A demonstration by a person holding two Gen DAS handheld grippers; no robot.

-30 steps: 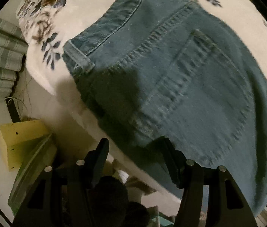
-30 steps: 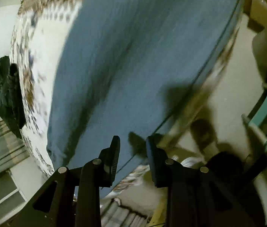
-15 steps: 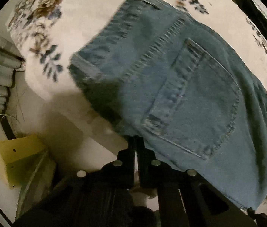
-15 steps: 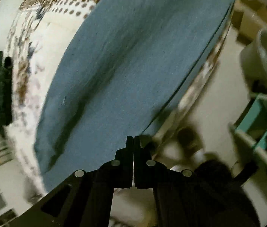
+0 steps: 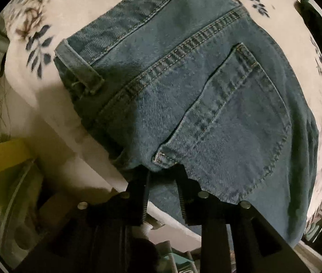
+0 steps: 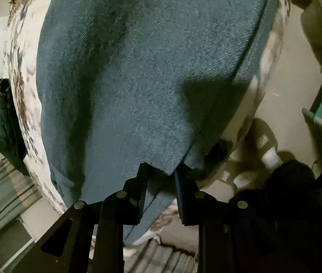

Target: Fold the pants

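left gripper (image 5: 162, 177): all matte black, two flat plate fingers (image 5: 141, 195) with fine ribbed grip strips along the inner faces. each finger rides on an angular black linkage arm, with four round silver pivot screws (image 5: 203, 194) in a row across the base. triangular cutouts in the outer arms.

right gripper (image 6: 158, 175): same build, black throughout, ribbed inner pads (image 6: 142, 188), four silver round-head screws (image 6: 121, 194), triangular lightening hole in the left outer arm. no cables, labels or markings visible on either unit. no skin or sleeve clearly visible.
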